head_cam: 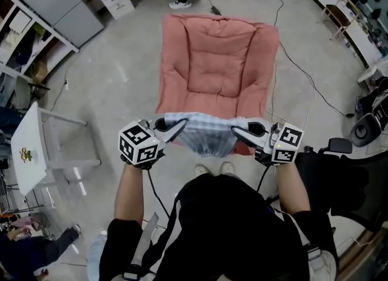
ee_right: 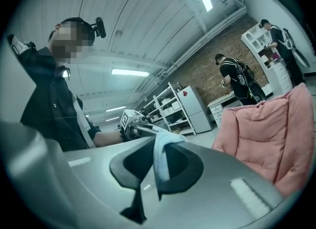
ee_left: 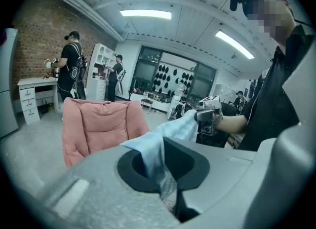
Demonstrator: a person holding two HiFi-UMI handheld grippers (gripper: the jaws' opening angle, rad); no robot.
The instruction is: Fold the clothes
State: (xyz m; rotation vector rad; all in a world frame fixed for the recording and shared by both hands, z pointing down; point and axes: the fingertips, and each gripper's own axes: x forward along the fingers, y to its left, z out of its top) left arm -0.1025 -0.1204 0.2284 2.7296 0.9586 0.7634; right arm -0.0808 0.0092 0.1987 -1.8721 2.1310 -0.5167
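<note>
Forearms stretched forward, the left tool (head_cam: 174, 129) and right tool (head_cam: 238, 131) each clamp an end of the pale-blue garment (head_cam: 205, 133), its bunched shape unclear.

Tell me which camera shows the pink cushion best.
The head view: the pink cushion lies almost whole below, only its near edge hidden behind the cloth. The left gripper view shows it smaller, its lower part hidden. The right gripper view catches only part of it at the frame's right edge.

Bright, even indoor light from ceiling strips (ee_left: 145, 13) above the pink cushion (ee_left: 101, 124); shadows around it soft. Strong fisheye bending, dark corners. Gripper views' near foreground is blurred.
</note>
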